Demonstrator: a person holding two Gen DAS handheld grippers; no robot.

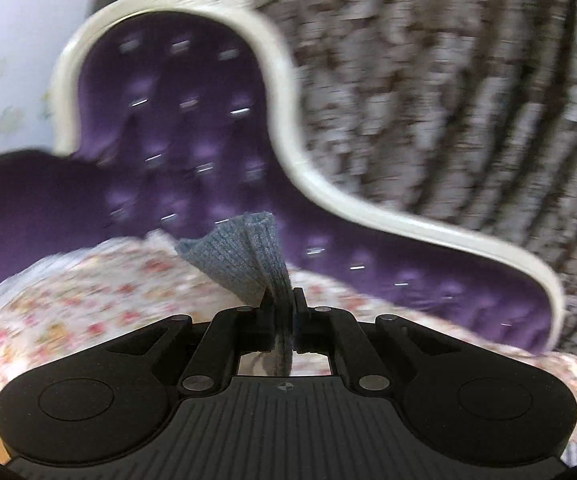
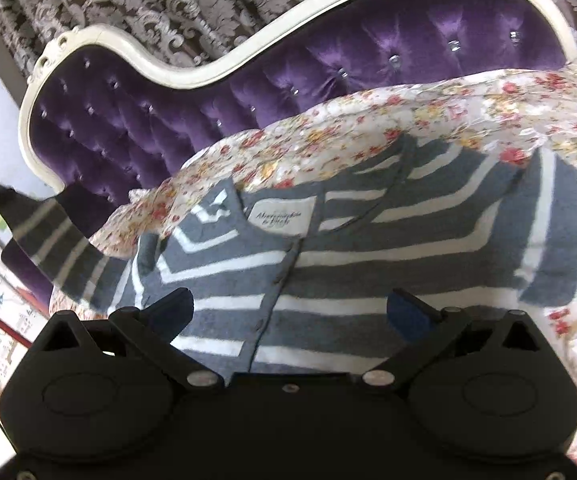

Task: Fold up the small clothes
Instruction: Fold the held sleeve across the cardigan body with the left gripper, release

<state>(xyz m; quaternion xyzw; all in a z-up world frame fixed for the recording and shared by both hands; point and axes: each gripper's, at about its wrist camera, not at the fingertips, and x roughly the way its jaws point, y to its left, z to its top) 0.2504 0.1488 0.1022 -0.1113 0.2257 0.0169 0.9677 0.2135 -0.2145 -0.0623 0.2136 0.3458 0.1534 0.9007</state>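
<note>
Lying on one floral sheet (image 2: 368, 128), one grey-and-white striped cardigan (image 2: 368, 240) spreads below the wide-open right gripper (image 2: 288, 312); the left gripper (image 1: 282, 304) pinches its sleeve (image 1: 244, 256).

A grey-and-white striped knit cardigan (image 2: 328, 264) lies front up on a floral sheet (image 2: 488, 112), spread fairly flat. Its button placket runs from the neck towards 6 o'clock, and a white label shows inside the collar at about 12 o'clock. One sleeve (image 2: 60, 248) is lifted off the sheet and stretches out towards 9 o'clock. In the left wrist view its grey ribbed cuff (image 1: 248, 256) stands bunched upright, pinched at its lower end.
</note>
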